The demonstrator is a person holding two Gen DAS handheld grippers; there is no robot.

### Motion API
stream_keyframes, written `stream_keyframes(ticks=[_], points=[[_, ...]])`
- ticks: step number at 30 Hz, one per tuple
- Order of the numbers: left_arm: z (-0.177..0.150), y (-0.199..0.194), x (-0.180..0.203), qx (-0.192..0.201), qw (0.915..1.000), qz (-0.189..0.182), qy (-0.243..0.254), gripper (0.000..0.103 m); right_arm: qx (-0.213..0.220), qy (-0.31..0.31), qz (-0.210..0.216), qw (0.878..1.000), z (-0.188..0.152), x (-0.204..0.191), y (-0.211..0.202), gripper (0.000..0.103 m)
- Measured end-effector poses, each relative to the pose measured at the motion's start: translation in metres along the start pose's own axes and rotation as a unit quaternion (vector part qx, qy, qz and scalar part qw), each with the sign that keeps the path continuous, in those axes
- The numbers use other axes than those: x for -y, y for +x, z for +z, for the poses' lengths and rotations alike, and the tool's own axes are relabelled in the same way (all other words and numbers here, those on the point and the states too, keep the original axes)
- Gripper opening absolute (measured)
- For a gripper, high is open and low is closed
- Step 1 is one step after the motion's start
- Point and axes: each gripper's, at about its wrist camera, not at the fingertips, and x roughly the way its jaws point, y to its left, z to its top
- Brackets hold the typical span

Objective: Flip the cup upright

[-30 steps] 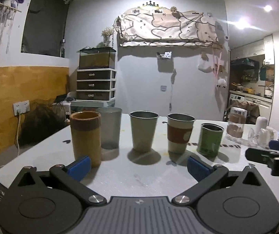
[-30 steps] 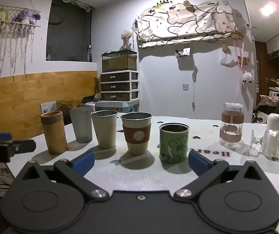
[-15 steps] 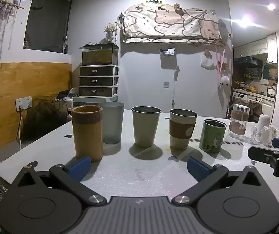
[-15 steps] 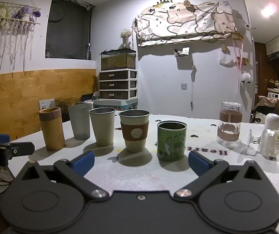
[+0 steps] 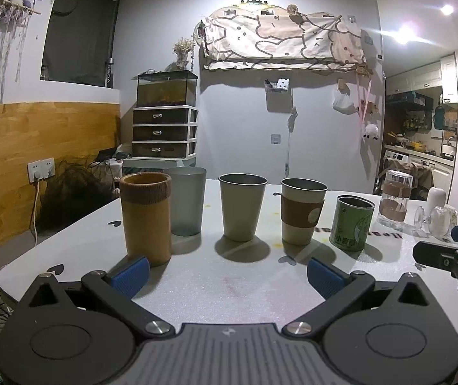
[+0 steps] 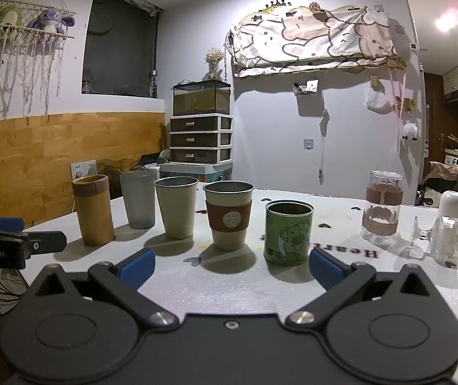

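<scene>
Five cups stand upright in a row on the white worktop (image 5: 216, 285) in the left wrist view. From left to right: a tan cup with a ribbed brown collar (image 5: 146, 221), a grey translucent cup (image 5: 186, 204) just behind and beside it, a plain beige cup (image 5: 241, 207), a beige cup with a brown sleeve (image 5: 302, 215), and a green printed cup (image 5: 353, 223). All five show open rims facing up. Further right, a clear glass with brown bands (image 5: 395, 199) stands with its closed end up, and a stemmed glass (image 5: 437, 221) lies on its side near it. The left gripper (image 5: 225, 277) hovers low in front of the row; its jaws are spread wide with nothing between them. The left blue pad (image 5: 131, 276) sits just in front of the tan cup. The right gripper (image 5: 446, 256) enters at the right edge.

In the right wrist view, the same five cups stand in a row, with the green printed cup (image 6: 288, 232) nearest. The clear glass with brown bands (image 6: 382, 207) stands well apart to the right, closed end up. The stemmed glass (image 6: 443, 239) lies on its side beside it. The right gripper (image 6: 232, 266) has its jaws spread wide and holds nothing. The left gripper (image 6: 17, 240) shows at the left edge.
</scene>
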Motion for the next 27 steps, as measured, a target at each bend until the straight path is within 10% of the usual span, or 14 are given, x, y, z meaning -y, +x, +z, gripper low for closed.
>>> stream_keyframes(ticks=[27], points=[[-0.0005, 0.0007, -0.0014, 0.0, 1.0, 0.001, 0.001, 0.103, -0.002, -0.001, -0.004, 1.0, -0.0017, 0.0007, -0.0021, 0.103]])
